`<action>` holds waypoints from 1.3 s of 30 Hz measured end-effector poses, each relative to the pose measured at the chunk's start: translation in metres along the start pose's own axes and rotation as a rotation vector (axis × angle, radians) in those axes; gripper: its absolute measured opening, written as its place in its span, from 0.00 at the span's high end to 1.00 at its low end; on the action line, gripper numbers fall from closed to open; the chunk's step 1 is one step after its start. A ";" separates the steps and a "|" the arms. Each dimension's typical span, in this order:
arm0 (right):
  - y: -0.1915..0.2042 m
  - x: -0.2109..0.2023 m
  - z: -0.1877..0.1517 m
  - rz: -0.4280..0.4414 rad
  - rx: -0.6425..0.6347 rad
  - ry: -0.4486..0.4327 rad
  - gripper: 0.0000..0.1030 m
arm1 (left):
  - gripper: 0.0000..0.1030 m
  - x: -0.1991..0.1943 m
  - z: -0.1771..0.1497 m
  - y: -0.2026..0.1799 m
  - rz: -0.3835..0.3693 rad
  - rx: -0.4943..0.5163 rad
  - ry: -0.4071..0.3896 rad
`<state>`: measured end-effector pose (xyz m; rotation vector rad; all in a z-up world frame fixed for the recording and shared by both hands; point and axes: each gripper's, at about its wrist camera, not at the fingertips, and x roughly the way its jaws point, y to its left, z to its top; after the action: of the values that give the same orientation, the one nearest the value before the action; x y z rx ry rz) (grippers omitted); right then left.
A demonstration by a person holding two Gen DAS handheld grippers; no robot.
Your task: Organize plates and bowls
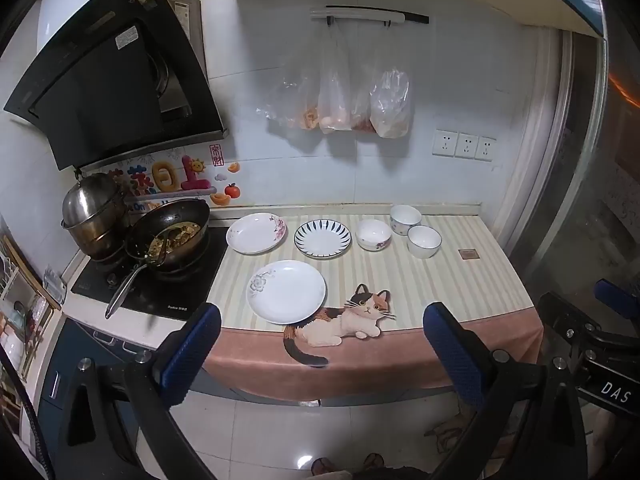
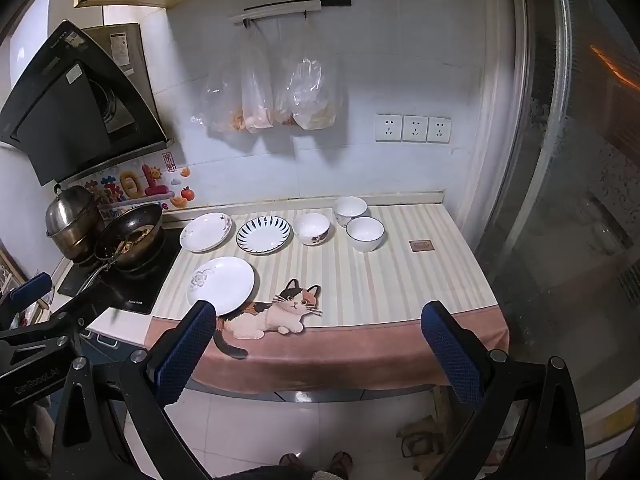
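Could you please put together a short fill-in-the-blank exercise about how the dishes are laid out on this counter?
1. The counter holds three plates and ___ bowls.
2. The plate with dark radiating stripes sits between the pink-flowered plate and a ___.
3. The front plate overlaps the picture of a ___ on the mat.
4. The left tongs and right tongs are both ___ and hold nothing.

Missing words: three; bowl; cat; open

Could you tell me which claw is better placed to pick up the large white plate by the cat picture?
Probably the left claw: it is open, and the large white plate sits nearly centred ahead of it. The right claw is also open, but sees that plate off to its left.
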<state>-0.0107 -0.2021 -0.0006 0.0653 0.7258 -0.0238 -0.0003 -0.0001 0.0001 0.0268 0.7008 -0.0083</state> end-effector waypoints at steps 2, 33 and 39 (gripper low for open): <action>0.000 0.000 0.000 0.005 0.003 0.001 0.00 | 0.00 0.000 0.000 -0.001 0.001 0.003 0.003; 0.005 0.002 0.001 0.003 0.000 0.010 0.00 | 0.00 0.001 -0.001 0.009 0.005 -0.009 0.009; 0.005 0.001 0.001 0.004 -0.001 0.010 0.00 | 0.00 -0.002 0.000 0.010 0.008 -0.011 0.003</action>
<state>-0.0086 -0.1972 -0.0004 0.0664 0.7358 -0.0195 -0.0012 0.0099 0.0017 0.0193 0.7042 0.0029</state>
